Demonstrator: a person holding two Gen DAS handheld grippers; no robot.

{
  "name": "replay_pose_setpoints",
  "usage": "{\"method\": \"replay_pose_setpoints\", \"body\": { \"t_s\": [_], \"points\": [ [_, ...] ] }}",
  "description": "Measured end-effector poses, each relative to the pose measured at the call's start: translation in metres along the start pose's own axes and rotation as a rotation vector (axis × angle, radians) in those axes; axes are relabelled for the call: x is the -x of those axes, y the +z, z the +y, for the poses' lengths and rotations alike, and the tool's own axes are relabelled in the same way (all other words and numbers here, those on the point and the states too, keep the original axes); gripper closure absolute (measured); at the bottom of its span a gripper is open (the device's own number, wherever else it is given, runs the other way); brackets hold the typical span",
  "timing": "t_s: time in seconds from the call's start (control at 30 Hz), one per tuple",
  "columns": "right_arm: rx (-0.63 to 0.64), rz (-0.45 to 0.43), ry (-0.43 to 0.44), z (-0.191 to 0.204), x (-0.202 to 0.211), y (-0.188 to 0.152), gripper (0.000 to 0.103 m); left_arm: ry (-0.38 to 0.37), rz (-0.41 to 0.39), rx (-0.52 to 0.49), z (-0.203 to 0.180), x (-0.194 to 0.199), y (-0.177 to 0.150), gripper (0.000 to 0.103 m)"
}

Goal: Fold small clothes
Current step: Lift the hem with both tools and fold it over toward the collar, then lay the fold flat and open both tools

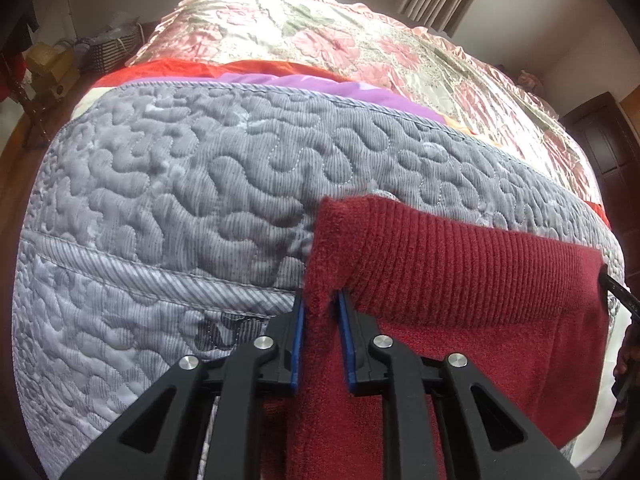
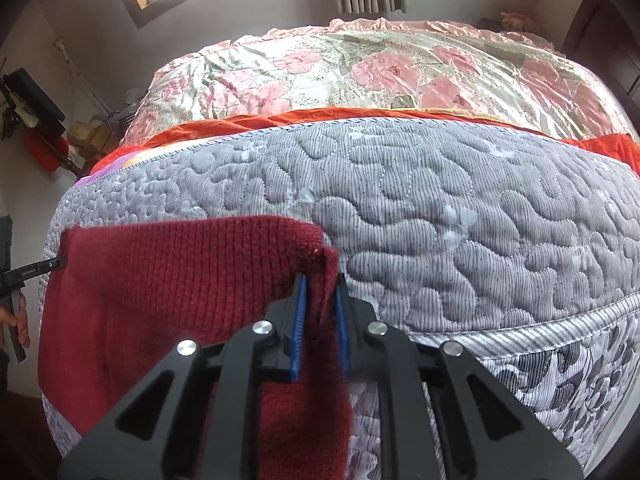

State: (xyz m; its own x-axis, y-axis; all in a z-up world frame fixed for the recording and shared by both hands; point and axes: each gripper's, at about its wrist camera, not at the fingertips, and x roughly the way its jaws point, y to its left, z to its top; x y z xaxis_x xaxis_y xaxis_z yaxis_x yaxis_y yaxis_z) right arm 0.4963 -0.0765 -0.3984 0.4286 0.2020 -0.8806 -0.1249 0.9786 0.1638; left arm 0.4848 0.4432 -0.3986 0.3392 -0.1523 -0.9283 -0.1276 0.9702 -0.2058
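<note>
**Red garment lifted by two corners, fold not yet laid**

The left gripper and right gripper each pinch a corner of the red garment, blue pads nearly together with cloth bunched between. The garment hangs over the near edge of the grey quilt; beyond the quilt lies a floral cover. The fold looks barely begun, with laying and smoothing left.
</note>
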Motion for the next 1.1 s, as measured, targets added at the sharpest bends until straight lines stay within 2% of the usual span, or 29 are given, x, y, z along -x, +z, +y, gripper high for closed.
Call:
{"method": "replay_pose_setpoints", "body": {
  "t_s": [0.03, 0.1, 0.13, 0.2, 0.3, 0.37, 0.4, 0.47, 0.5, 0.53, 0.7, 0.8, 0.87, 0.97, 1.1],
  "points": [
    [-0.011, -0.011, -0.009, -0.001, 0.006, -0.002, 0.080, 0.017, -0.012, 0.010, 0.002, 0.005, -0.001, 0.068],
    [-0.030, -0.061, -0.001, 0.001, 0.031, -0.011, 0.079, 0.076, -0.049, 0.009, 0.002, 0.023, -0.009, 0.067],
    [-0.028, -0.089, 0.012, 0.004, 0.046, -0.016, 0.079, 0.081, -0.071, -0.013, -0.002, 0.035, -0.016, 0.067],
    [0.001, -0.102, 0.028, 0.014, 0.067, -0.031, 0.079, 0.067, -0.118, -0.080, -0.016, 0.060, -0.032, 0.066],
    [0.007, -0.046, 0.061, 0.024, 0.068, -0.054, 0.078, -0.026, -0.123, -0.186, -0.046, 0.078, -0.064, 0.066],
    [0.003, -0.013, 0.057, 0.025, 0.057, -0.066, 0.077, -0.065, -0.081, -0.235, -0.060, 0.071, -0.083, 0.065],
    [-0.008, 0.011, 0.065, 0.025, 0.049, -0.072, 0.076, -0.069, -0.050, -0.229, -0.063, 0.062, -0.090, 0.065],
    [-0.041, 0.065, 0.066, 0.017, 0.031, -0.080, 0.074, -0.053, 0.030, -0.192, -0.053, 0.036, -0.103, 0.068],
    [-0.050, 0.079, 0.060, 0.012, 0.023, -0.086, 0.077, -0.034, 0.053, -0.183, -0.046, 0.025, -0.108, 0.074],
    [-0.062, 0.079, 0.070, 0.007, 0.018, -0.091, 0.078, -0.031, 0.058, -0.178, -0.041, 0.018, -0.114, 0.078],
    [-0.068, 0.096, 0.094, 0.008, 0.026, -0.090, 0.078, -0.066, 0.045, -0.159, -0.035, 0.024, -0.115, 0.080],
    [-0.031, 0.100, 0.081, 0.025, 0.058, -0.093, 0.075, -0.113, -0.021, -0.174, -0.043, 0.065, -0.119, 0.078],
    [-0.018, 0.119, 0.081, 0.038, 0.074, -0.103, 0.072, -0.151, -0.045, -0.194, -0.051, 0.090, -0.135, 0.076],
    [-0.008, 0.158, 0.078, 0.048, 0.079, -0.126, 0.070, -0.147, 0.006, -0.210, -0.054, 0.093, -0.166, 0.076],
    [0.015, 0.205, 0.040, 0.044, 0.058, -0.160, 0.067, -0.094, 0.107, -0.169, -0.031, 0.060, -0.202, 0.078]
  ]
}}
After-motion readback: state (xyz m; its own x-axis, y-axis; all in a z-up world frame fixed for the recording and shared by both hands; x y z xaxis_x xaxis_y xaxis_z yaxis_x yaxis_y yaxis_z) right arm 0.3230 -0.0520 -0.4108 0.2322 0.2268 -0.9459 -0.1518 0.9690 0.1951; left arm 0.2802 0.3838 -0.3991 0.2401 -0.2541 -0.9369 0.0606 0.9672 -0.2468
